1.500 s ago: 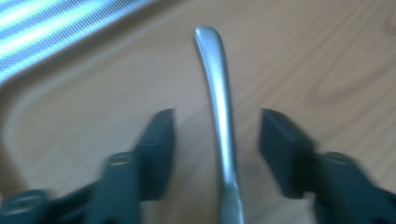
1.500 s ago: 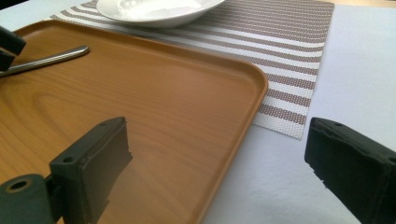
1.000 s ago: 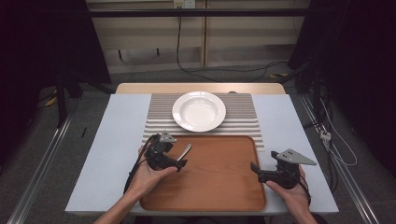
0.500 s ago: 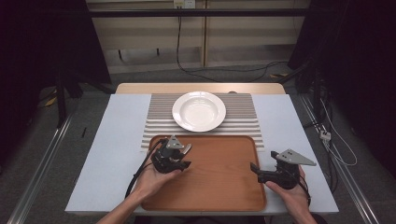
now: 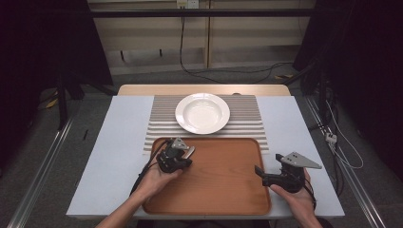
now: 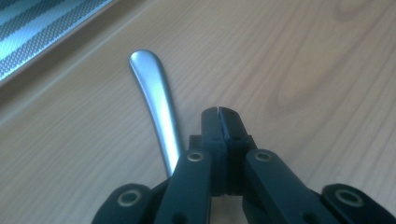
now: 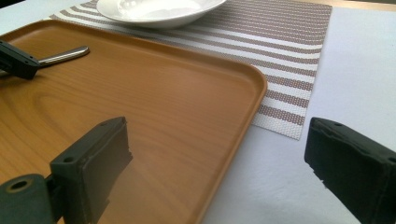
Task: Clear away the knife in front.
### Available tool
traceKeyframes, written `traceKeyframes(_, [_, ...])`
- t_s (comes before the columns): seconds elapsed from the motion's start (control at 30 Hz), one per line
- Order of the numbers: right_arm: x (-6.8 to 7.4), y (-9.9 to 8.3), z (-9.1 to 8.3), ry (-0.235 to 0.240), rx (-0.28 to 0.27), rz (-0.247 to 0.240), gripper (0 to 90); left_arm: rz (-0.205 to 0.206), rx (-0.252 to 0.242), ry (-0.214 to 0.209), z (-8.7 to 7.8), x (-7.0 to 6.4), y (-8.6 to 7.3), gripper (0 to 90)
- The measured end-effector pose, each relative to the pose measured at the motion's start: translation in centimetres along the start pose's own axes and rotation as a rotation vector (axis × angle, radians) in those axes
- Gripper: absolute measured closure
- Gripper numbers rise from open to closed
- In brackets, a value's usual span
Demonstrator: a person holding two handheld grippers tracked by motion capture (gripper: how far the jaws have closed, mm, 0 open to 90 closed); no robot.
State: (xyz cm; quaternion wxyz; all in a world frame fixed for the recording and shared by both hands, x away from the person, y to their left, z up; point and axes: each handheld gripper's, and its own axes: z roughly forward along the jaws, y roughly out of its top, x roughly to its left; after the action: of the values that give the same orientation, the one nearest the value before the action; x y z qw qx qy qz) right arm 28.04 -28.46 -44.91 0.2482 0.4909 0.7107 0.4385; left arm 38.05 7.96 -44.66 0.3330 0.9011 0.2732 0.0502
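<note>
Because the metal handle lying on the wooden tray looks thin, stiff, smooth and light, it may slip, so I would pinch it crosswise at mid-shaft. From the left gripper, the fingers look clenched beside the handle, not visibly on it. From the right gripper, fingers released, the white plate stands beyond on the striped mat.

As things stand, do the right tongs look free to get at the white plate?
Probably yes. The right tongs stand open at the right edge of the tray, and between them and the plate lie just the low tray rim and the flat striped mat.
</note>
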Motion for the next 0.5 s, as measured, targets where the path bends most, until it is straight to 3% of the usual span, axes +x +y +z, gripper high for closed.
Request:
traceKeyframes(0.17, [0.05,0.01,0.01,-0.001,0.001,0.004,6.4,-0.035,0.014,0.02,-0.09,0.22,0.15,90.0])
traceKeyframes(0.27, [0.02,0.02,0.03,-0.001,0.001,0.003,6.3,-0.024,0.022,0.024,-0.21,0.46,0.13,90.0])
traceKeyframes(0.5, [0.01,0.02,0.04,0.001,0.003,0.007,6.4,-0.041,0.027,0.054,-0.5,0.86,-0.01,90.0])
